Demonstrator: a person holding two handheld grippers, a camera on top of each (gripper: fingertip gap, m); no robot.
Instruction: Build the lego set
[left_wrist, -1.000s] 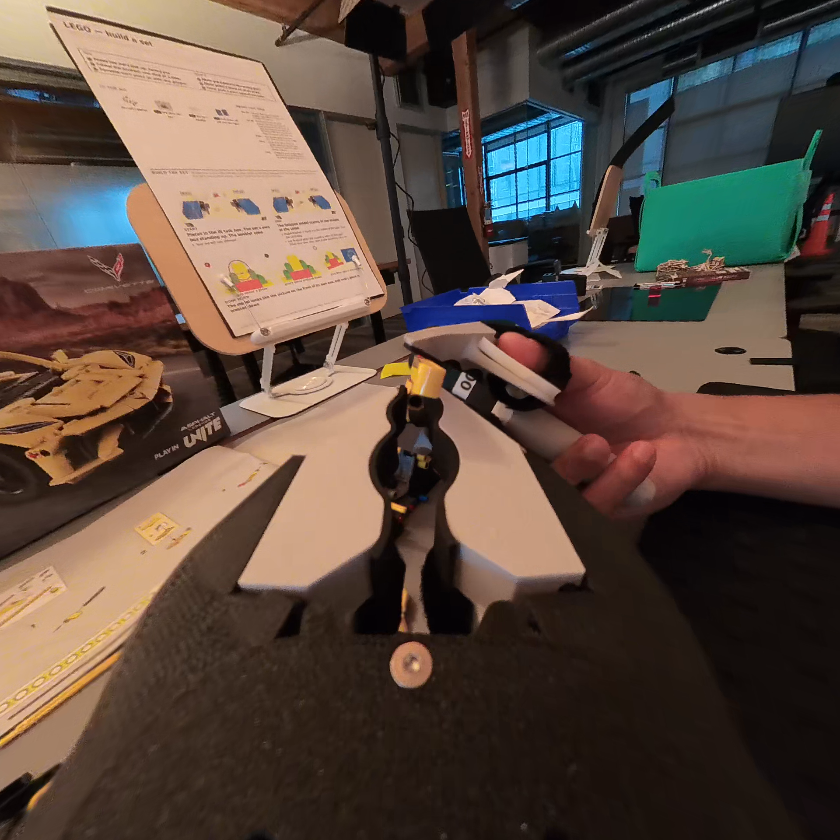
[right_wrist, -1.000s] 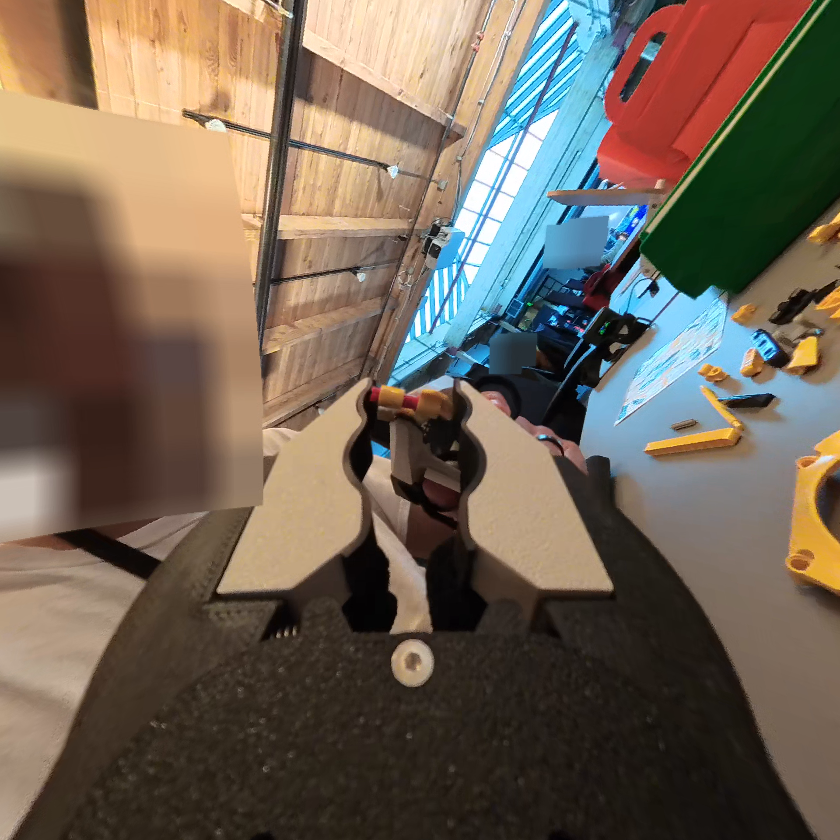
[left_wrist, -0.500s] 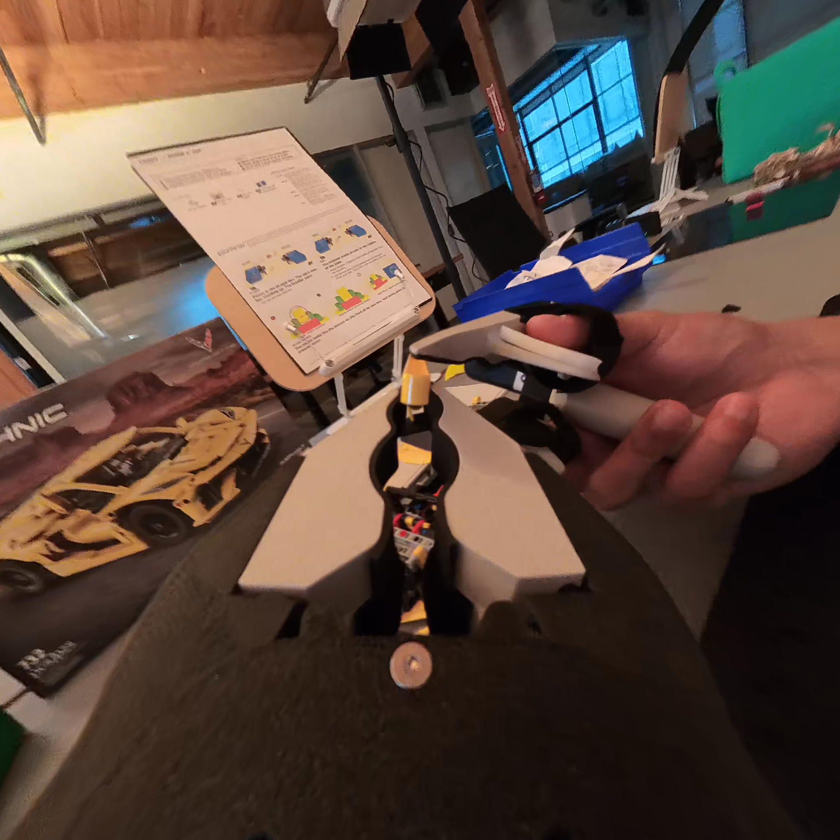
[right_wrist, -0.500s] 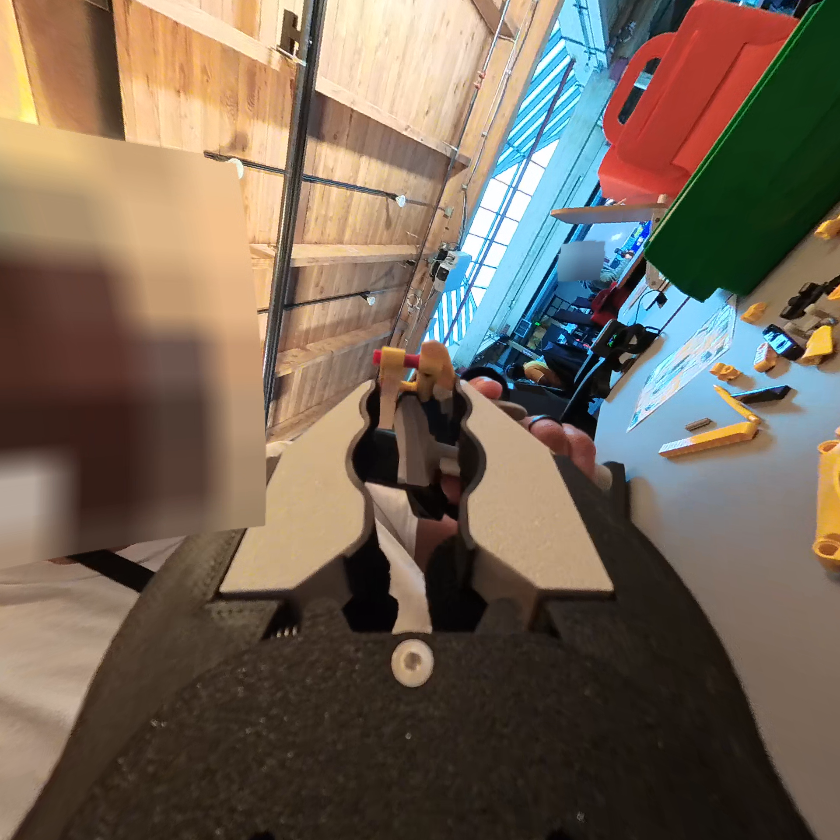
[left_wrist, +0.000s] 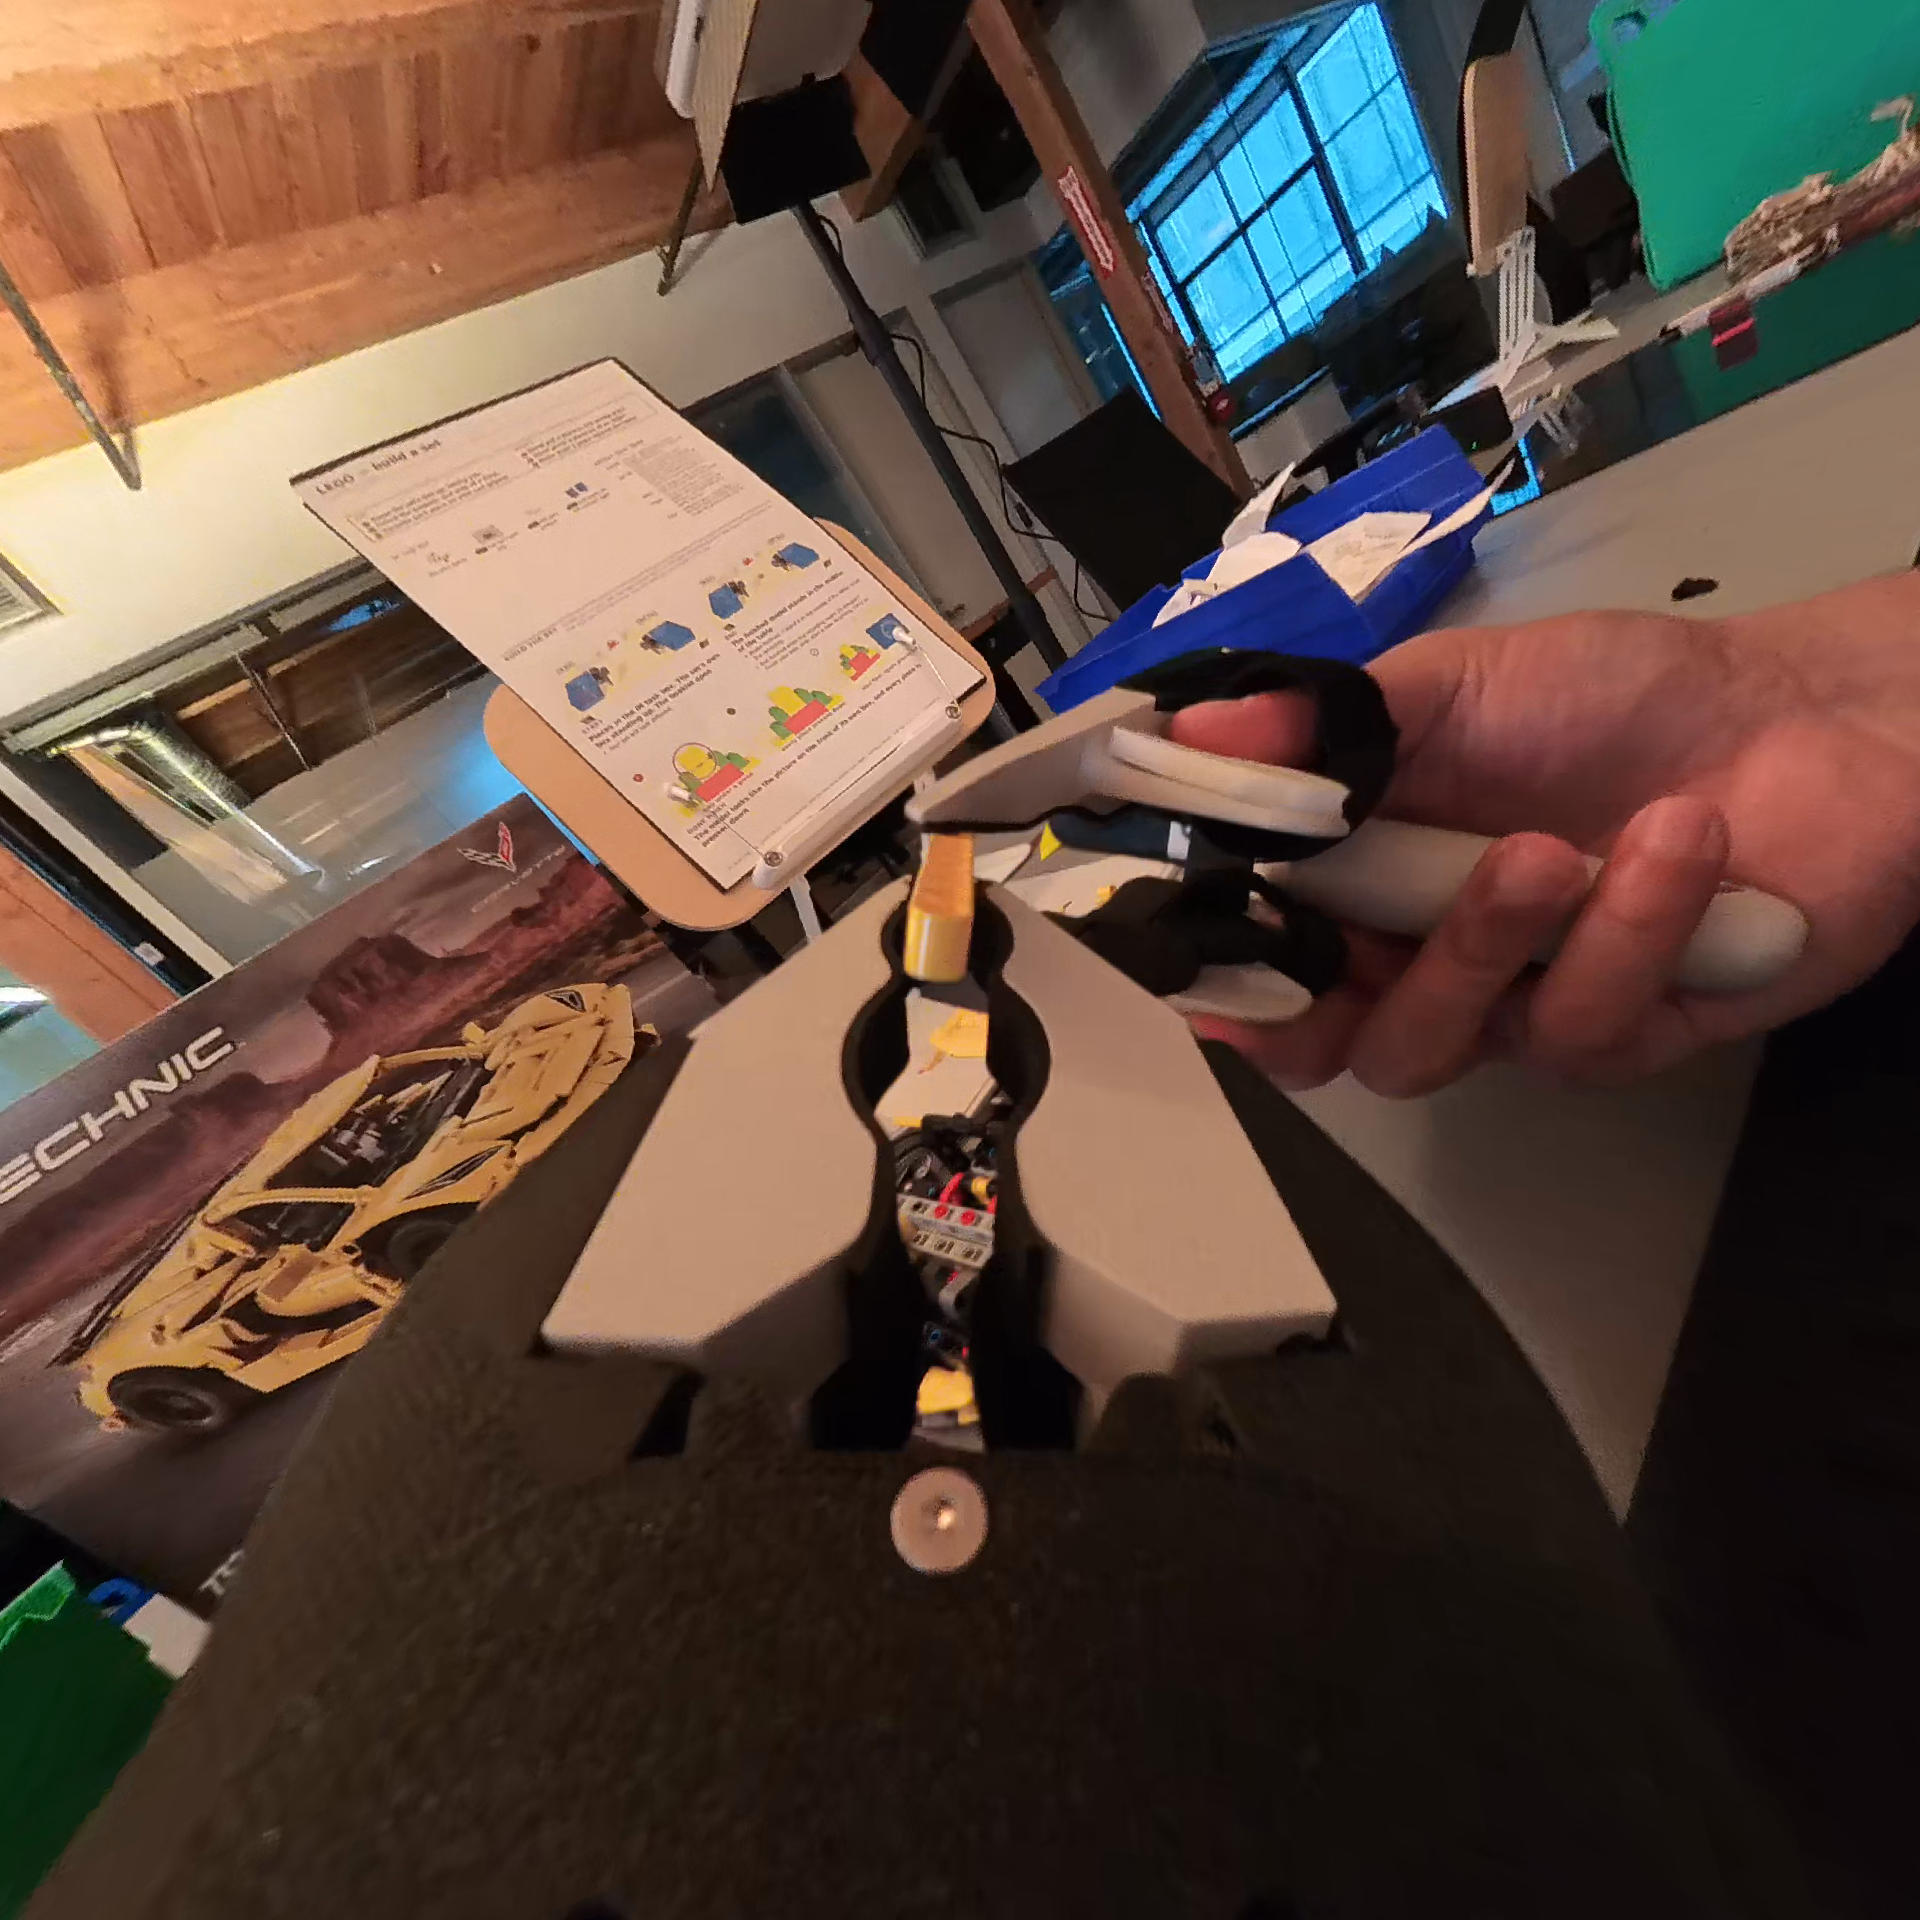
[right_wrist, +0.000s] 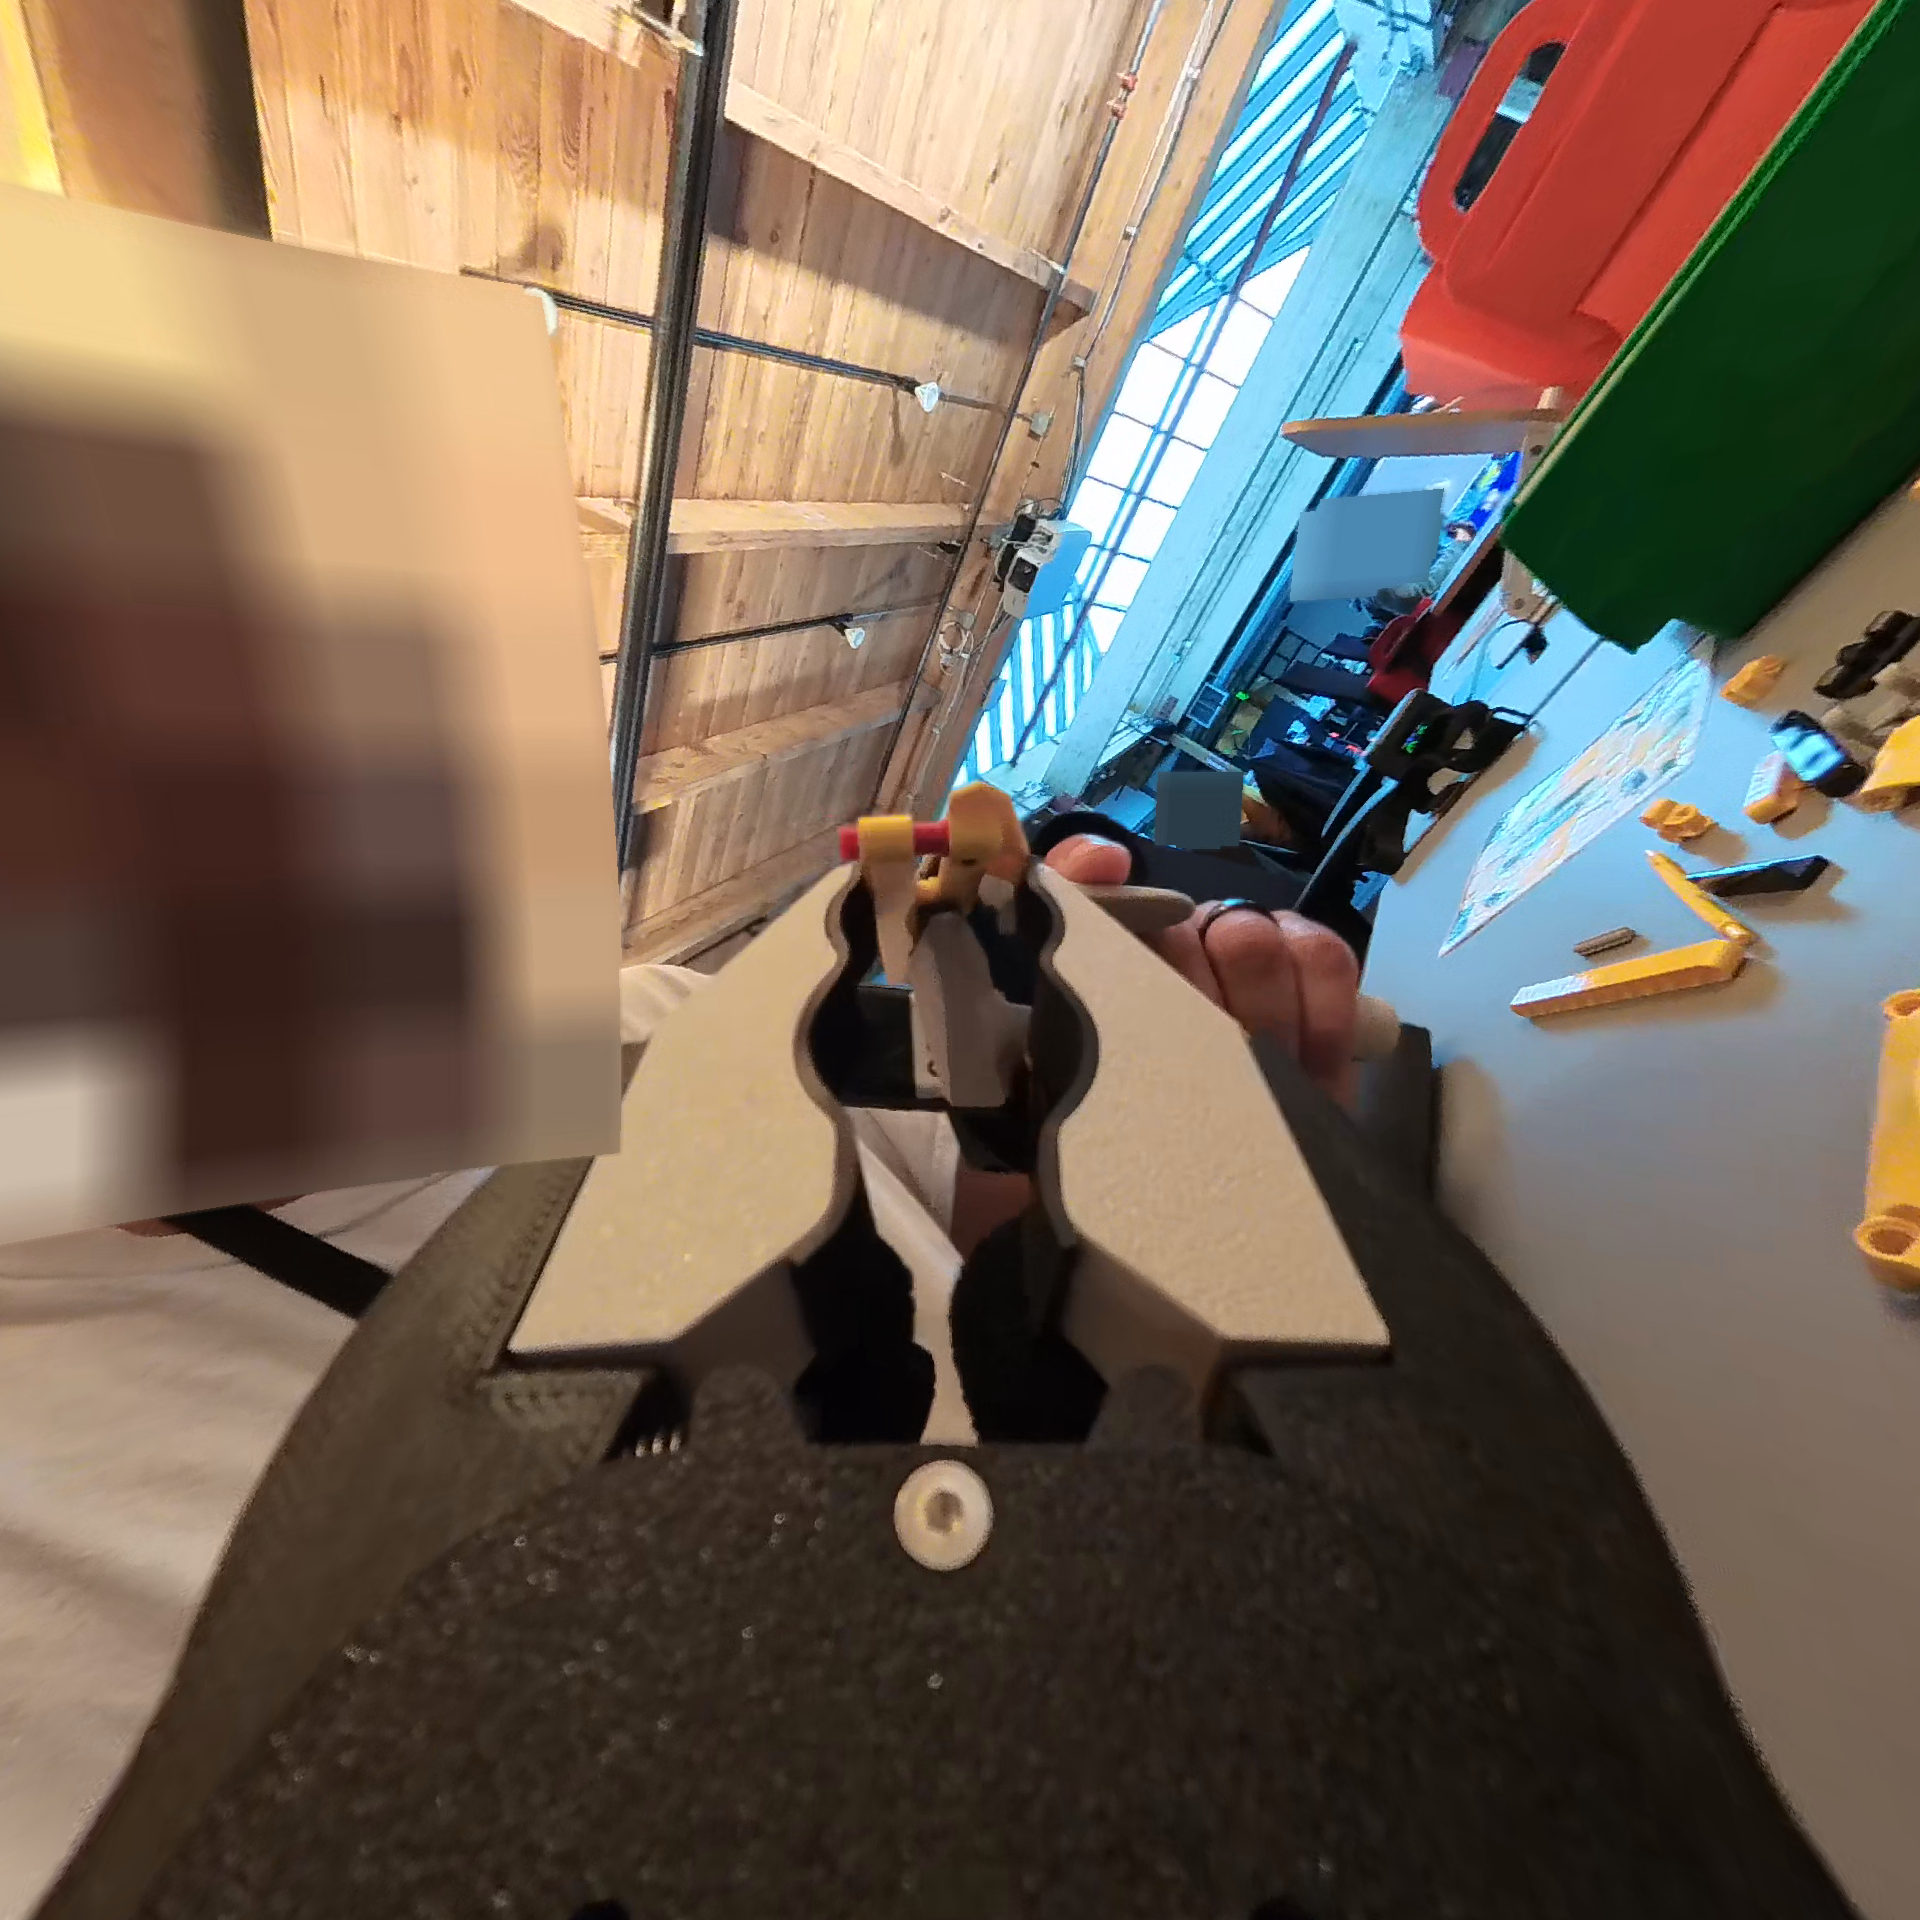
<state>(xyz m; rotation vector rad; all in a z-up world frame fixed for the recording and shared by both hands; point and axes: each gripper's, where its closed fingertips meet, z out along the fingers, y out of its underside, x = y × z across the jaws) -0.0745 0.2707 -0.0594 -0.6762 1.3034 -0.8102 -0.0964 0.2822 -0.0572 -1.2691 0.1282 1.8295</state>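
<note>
Yellow plastic is held at the tips of both tools, raised above the grey tabletop (right_wrist: 1662, 1195). The left gripper (left_wrist: 943, 940) has its fingers clenched on a small yellow piece (left_wrist: 938, 914) that pokes out past the tips; the same part appears in the right wrist view as an orange-yellow connector. The right gripper (right_wrist: 940, 883), gripped by a hand (left_wrist: 1558, 831), is closed on a pale beam carrying a yellow bush on a red axle (right_wrist: 894, 837). The two held parts meet tip to tip, in my judgement a mating step in progress, though whether they are already joined cannot be told. Both grips are shallow, at the very ends of the fingers, so a sideways push during insertion could twist either part out of line or flick it loose (a dropped part would fall among the loose yellow pieces (right_wrist: 1621, 971) scattered on the tabletop, or off it). The red axle stands proud on one side; pressure off its line could slide the bush along it or bind the joint. The lego box (left_wrist: 312, 1143) and the instruction sheet on its stand (left_wrist: 665, 613) sit well apart from the work and pose no obstruction. A blue bin (left_wrist: 1330, 592) lies behind the hand.
</note>
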